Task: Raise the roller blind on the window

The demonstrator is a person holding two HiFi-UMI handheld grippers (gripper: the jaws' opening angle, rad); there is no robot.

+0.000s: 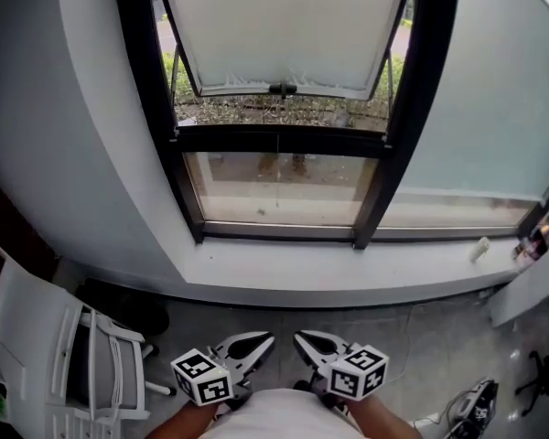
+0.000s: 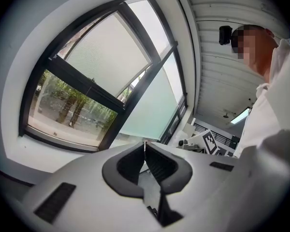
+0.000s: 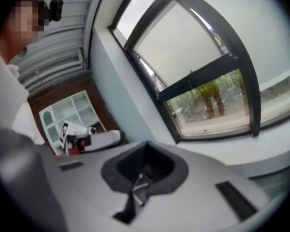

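1. Head view: the roller blind (image 1: 284, 26) is seen at the upper centre of the frame, drawn down over the upper part of the window (image 1: 279, 140); the lower glass is left uncovered.
2. The window sill (image 1: 348, 268) is seen below, across the middle.
3. The left gripper (image 1: 261, 341) and right gripper (image 1: 306, 343) are held side by side at the bottom centre, well apart from the blind. The fingers of each are pressed together, with nothing between them.

A window (image 1: 279, 186) is in front, above the sill (image 1: 284, 268). Right of it hangs the blind (image 1: 494, 99). A small thing (image 1: 479, 249) lies on the sill at the right. A chair (image 1: 37, 355) stands on the floor at the left. The left gripper (image 1: 263, 341) and right gripper (image 1: 302, 341) sit side by side, well apart from the window.
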